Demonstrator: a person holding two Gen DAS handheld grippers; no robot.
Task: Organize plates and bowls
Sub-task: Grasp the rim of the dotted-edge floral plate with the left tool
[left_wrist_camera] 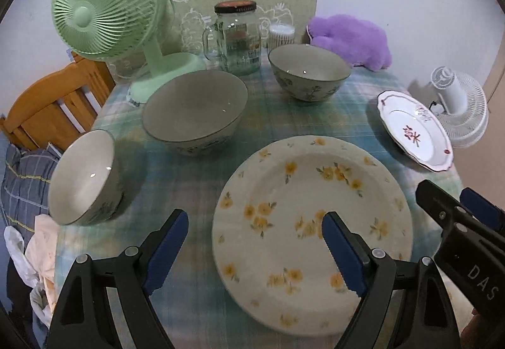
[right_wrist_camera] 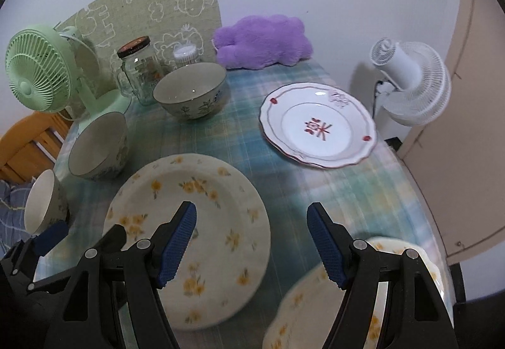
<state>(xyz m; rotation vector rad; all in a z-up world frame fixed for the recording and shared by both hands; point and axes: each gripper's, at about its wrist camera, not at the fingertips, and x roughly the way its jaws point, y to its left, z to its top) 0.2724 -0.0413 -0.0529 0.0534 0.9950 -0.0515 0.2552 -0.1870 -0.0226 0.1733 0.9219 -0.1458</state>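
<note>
On the plaid tablecloth (right_wrist_camera: 331, 191), crockery lies scattered: three bowls on the left side, plates toward the right

- Left gripper (left_wrist_camera: 254, 227): jaws apart, nothing between them, hovering over near edge of the big yellow-flowered plate (left_wrist_camera: 312, 232); one finger over the cloth, the other over the plate's well
- Right gripper (right_wrist_camera: 252, 219): jaws apart, empty, over the gap between that plate and a second yellow-flowered plate (right_wrist_camera: 363, 295) at the near right corner
- Red-motif plate (right_wrist_camera: 318, 125) sits apart, near the table's right edge, a white fan (right_wrist_camera: 410, 84) just past it
- Small bowl (left_wrist_camera: 85, 178) close to the table's left edge; large bowl (left_wrist_camera: 195, 109) mid-left; third bowl (left_wrist_camera: 309, 71) near the glass jar (left_wrist_camera: 236, 36)

Risks, as judged:
- Glazed rims, thin pinch: plate could slip or tip out if gripped off-centre
- Both grippers near the same plate; they could collide
- Nudging the small bowl might push it off the edge
- Cloth may drag and shift neighbours
- Stacking bowls hard risks chipping
</note>
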